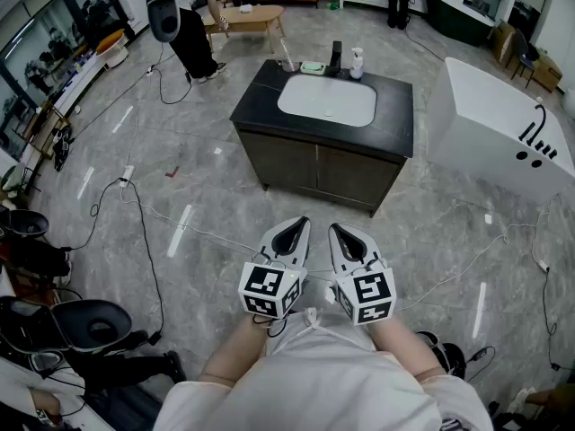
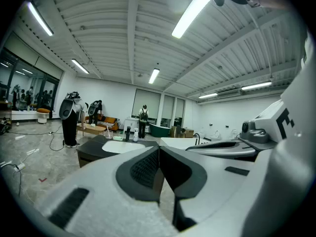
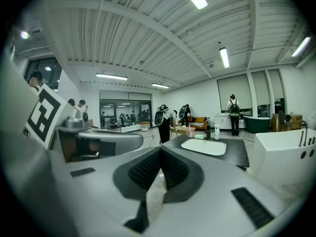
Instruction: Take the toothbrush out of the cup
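Observation:
A clear cup [image 1: 286, 64] with a thin toothbrush in it stands at the back left of the dark vanity counter [image 1: 395, 124], beside a white basin [image 1: 327, 101]. Both grippers are held close to my body, well short of the vanity and over bare floor. My left gripper [image 1: 296, 226] is shut with nothing between its pads; in the left gripper view its jaws [image 2: 159, 151] meet in a line. My right gripper [image 1: 339, 232] is shut and empty too, as the right gripper view [image 3: 161, 153] shows. The cup is too small to make out in either gripper view.
A green soap dish [image 1: 312, 67], black faucet [image 1: 336, 57] and white pump bottle [image 1: 357, 63] line the counter's back. A white bathtub [image 1: 503, 133] stands to the right. Cables [image 1: 148, 241] cross the floor. A person [image 1: 189, 25] bends by a wooden table [image 1: 250, 14] at the back left.

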Motion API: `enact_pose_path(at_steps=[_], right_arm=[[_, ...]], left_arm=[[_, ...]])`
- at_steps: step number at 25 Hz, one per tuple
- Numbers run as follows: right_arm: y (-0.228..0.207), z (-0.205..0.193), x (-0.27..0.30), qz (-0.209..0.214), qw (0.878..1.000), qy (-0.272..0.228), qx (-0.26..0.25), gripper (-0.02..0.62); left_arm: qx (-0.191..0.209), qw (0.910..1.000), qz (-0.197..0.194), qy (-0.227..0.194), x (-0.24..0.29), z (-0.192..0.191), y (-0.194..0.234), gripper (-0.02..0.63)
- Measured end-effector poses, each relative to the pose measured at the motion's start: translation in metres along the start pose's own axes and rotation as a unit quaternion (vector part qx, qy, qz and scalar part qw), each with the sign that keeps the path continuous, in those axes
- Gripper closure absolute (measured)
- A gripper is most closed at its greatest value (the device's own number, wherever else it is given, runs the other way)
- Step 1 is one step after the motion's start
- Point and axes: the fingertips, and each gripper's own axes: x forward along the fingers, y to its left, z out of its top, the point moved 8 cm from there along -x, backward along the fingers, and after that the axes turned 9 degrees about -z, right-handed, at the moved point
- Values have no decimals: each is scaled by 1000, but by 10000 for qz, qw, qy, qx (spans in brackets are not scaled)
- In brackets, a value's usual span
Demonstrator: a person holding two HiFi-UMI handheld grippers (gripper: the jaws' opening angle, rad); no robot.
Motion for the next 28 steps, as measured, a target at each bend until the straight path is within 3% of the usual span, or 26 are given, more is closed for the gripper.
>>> enact_pose_path(at_steps=[9,17,28], right_arm=[[3,2,2,-30,9999,8,-165,571],[0,-7,-2,-147,9998,53,82,569],[-1,-25,31,-90,9990,262,346,571]], left_arm=[[-112,9999,2,6,1,-2,2,588],[-135,9998,141,-13,-6,-7,2,588],[-257,9991,337,19,-2,-18,43,588]])
